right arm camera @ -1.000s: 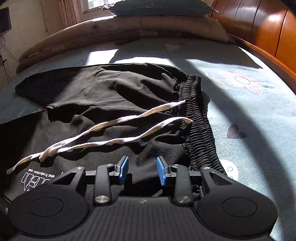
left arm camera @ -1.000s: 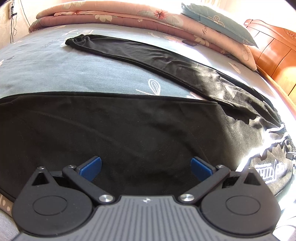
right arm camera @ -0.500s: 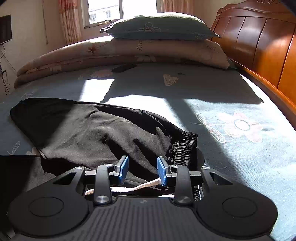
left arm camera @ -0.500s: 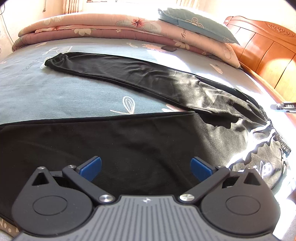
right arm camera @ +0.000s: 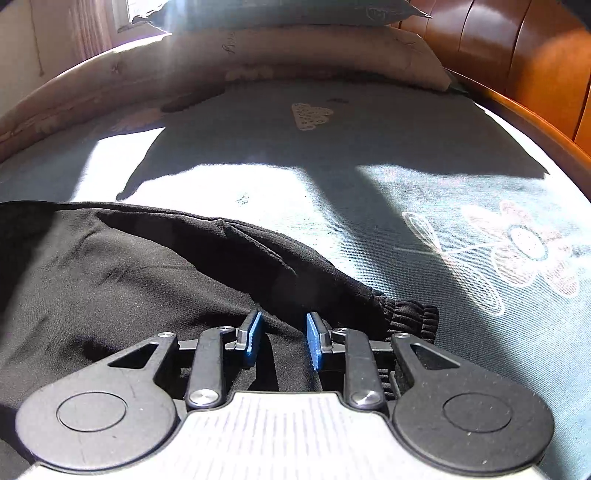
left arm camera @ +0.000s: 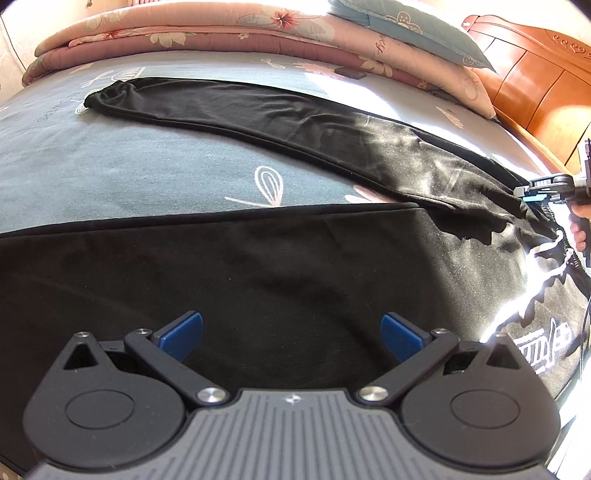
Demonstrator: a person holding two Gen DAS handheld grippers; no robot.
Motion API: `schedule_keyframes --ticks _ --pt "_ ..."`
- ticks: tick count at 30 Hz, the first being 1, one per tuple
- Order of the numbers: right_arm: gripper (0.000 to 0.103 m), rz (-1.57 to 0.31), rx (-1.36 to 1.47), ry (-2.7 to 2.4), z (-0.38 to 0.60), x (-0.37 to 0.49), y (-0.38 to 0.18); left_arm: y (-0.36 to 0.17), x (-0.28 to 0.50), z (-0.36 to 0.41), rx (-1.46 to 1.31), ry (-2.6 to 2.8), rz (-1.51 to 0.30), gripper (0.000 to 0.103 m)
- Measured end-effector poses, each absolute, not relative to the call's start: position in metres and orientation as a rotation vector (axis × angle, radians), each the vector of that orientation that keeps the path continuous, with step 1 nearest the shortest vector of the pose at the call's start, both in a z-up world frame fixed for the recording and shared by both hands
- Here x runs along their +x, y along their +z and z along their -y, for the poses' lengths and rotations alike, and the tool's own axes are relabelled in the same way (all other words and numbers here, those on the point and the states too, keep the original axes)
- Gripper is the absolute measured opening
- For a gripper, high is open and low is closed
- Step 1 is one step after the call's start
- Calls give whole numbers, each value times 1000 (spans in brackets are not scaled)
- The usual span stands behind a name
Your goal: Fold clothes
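Black trousers (left arm camera: 258, 277) lie spread on the bed, one leg under my left gripper (left arm camera: 291, 332), the other leg (left arm camera: 221, 107) stretching to a gathered cuff at the far left. My left gripper hangs open just above the near leg, with nothing between its fingers. White drawstrings (left arm camera: 550, 251) and the white logo show at the right end. My right gripper (right arm camera: 282, 339) sits low over the trousers (right arm camera: 110, 277) beside the ribbed waistband (right arm camera: 410, 314). Its jaws are closing with a ridge of black cloth between them, and the pads do not visibly press on it. It also shows in the left wrist view as the right gripper (left arm camera: 543, 192), held by a hand.
Folded floral quilts (left arm camera: 221, 33) and a blue pillow (left arm camera: 406, 26) are stacked along the bed's far side. A wooden headboard (right arm camera: 517, 55) runs along the right. Patterned grey-blue sheet (right arm camera: 369, 166) lies bare beyond the waistband.
My right gripper travelled forward over the waist to the far waistband corner; the drawstrings slid out of its view and its jaws narrowed. My left gripper shifted slightly and stayed open.
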State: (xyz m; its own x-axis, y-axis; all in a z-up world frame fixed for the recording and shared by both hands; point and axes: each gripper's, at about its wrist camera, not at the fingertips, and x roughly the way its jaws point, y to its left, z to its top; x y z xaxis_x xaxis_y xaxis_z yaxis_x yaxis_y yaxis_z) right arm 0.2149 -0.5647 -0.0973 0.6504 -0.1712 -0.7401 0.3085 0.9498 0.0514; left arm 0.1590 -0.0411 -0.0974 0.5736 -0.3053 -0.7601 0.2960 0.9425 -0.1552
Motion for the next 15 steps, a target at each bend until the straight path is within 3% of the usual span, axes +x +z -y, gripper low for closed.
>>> schedule_keyframes --ticks 9,13,15 --pt "45 -680 138 -124 494 135 11 -74 135 33 -13 -383 -849 102" --pt "61 -634 161 15 455 90 57 -62 115 30 -14 -405 -819 102" --pt "63 -620 181 66 435 71 66 -58 106 27 -24 -423 -809 102"
